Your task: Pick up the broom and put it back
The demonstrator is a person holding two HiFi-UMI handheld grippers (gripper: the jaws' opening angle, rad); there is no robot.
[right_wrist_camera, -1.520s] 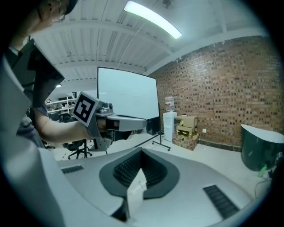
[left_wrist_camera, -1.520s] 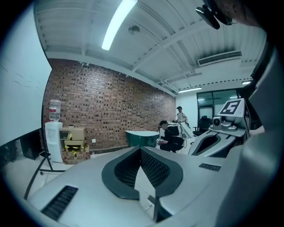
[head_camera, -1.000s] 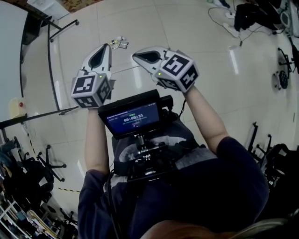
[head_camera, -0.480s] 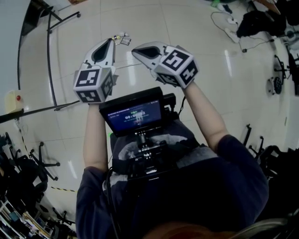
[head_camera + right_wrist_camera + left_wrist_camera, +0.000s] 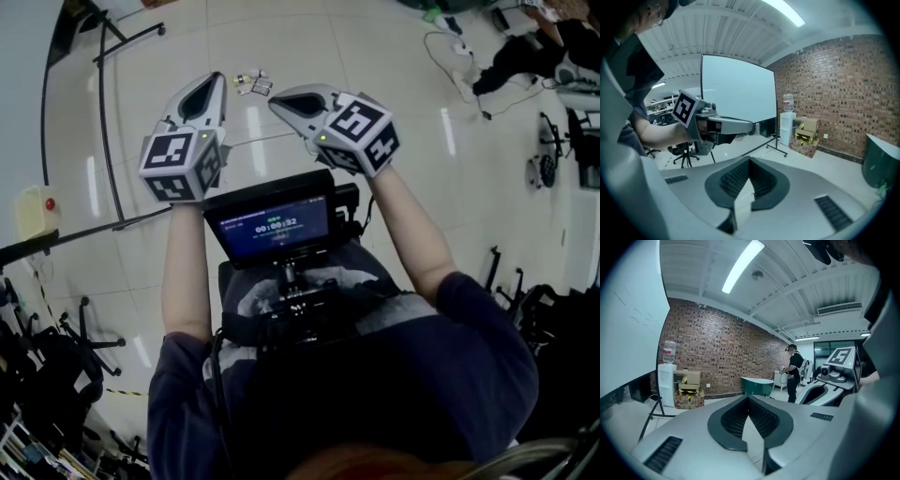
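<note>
We find no broom in any view, so we cannot say where it lies. We judge it light, with a long stiff pole and soft bristles, and we would take the pole near its balance point, one pair of tongs above the other. The left tongs (image 5: 217, 82) and right tongs (image 5: 275, 99) are both pressed together on nothing, side by side above the glossy tiled floor (image 5: 375, 56). Their pads (image 5: 764, 418) are dark and ribbed. At 12 o'clock from the tips lie small pale bits (image 5: 251, 82), too small to name.
</note>
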